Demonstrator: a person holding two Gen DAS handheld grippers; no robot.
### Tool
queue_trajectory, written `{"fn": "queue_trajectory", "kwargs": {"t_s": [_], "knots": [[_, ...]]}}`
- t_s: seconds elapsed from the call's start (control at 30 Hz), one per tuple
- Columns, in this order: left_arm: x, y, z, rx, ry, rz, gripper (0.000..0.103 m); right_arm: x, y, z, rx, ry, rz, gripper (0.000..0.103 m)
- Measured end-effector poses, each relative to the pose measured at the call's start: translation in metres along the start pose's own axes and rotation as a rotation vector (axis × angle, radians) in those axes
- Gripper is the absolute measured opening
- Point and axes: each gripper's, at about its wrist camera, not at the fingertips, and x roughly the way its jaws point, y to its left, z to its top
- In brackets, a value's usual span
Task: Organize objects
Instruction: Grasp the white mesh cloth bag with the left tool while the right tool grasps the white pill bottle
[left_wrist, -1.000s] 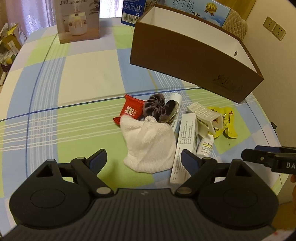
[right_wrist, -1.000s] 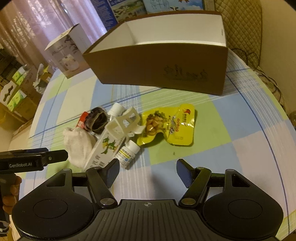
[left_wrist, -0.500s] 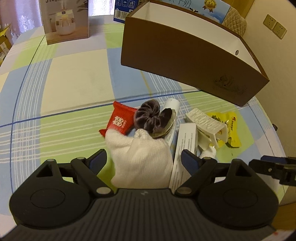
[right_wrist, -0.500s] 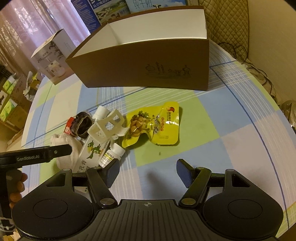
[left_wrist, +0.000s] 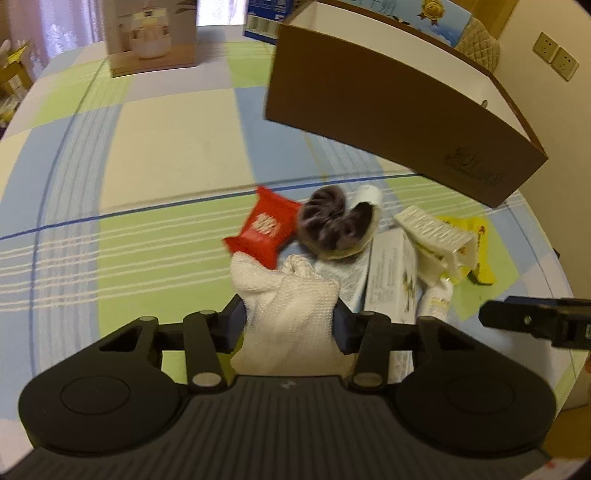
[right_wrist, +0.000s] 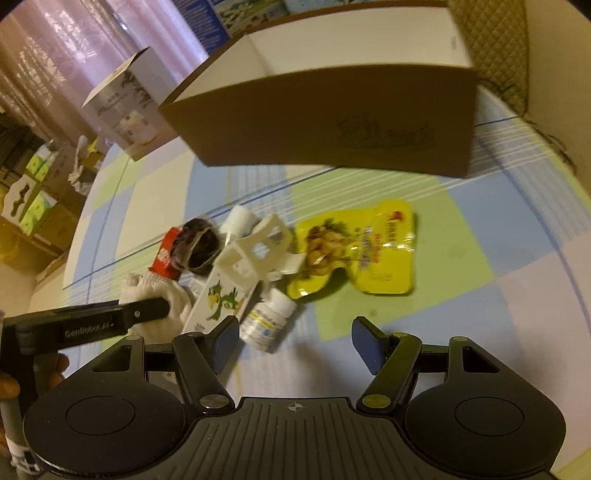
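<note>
The left gripper (left_wrist: 290, 326) has its two fingers pressed against the sides of the white knitted cloth bundle (left_wrist: 291, 295), which lies on the checked tablecloth (left_wrist: 155, 147). The right gripper (right_wrist: 291, 341) hovers wide apart and empty over a small white pill bottle (right_wrist: 267, 317). Beyond lie a red sachet (left_wrist: 267, 225), dark velvet scrunchie (left_wrist: 328, 218) and yellow snack pouch (right_wrist: 364, 247). The open brown cardboard box (left_wrist: 399, 110) stands towards the table's far edge.

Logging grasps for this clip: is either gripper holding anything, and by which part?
The left gripper pinches the white knitted cloth across its near, lower part. The right gripper is open and holds nothing.
</note>
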Motion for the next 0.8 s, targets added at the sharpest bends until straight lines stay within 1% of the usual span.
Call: {"fn": "queue_trajectory", "kwargs": {"t_s": [0.13, 0.23, 0.37, 0.4, 0.43, 0.47, 0.5, 0.57, 0.67, 0.8], "knots": [[-0.009, 0.020, -0.005, -0.047, 0.006, 0.030, 0.042, 0.016, 0.006, 0.002, 0.013, 0.031, 0.021, 0.052], [-0.015, 0.035, -0.008, -0.079, 0.005, 0.059, 0.042, 0.027, 0.008, 0.004, 0.041, 0.043, 0.021, 0.048], [-0.017, 0.047, -0.010, -0.107, 0.007, 0.079, 0.042, 0.037, 0.011, 0.008, 0.061, 0.044, 0.005, 0.039], [-0.017, 0.048, -0.010, -0.111, 0.008, 0.082, 0.043, 0.040, 0.013, 0.008, 0.058, 0.051, -0.010, 0.037], [-0.017, 0.049, -0.011, -0.115, 0.009, 0.084, 0.043, 0.043, 0.014, 0.008, 0.051, 0.059, -0.028, 0.033], [-0.017, 0.049, -0.011, -0.116, 0.009, 0.083, 0.043, 0.044, 0.015, 0.008, 0.043, 0.060, -0.033, 0.030], [-0.017, 0.050, -0.012, -0.114, 0.008, 0.084, 0.044, 0.046, 0.017, 0.008, 0.024, 0.066, -0.037, 0.029], [-0.016, 0.048, -0.012, -0.109, 0.008, 0.088, 0.046, 0.048, 0.023, 0.006, -0.037, 0.078, -0.061, 0.024], [-0.013, 0.046, -0.012, -0.100, 0.008, 0.091, 0.047, 0.046, 0.028, 0.001, -0.134, 0.097, -0.092, 0.024], [-0.009, 0.043, -0.012, -0.088, 0.010, 0.098, 0.052, 0.037, 0.024, -0.009, -0.193, 0.109, -0.108, 0.024]]}}
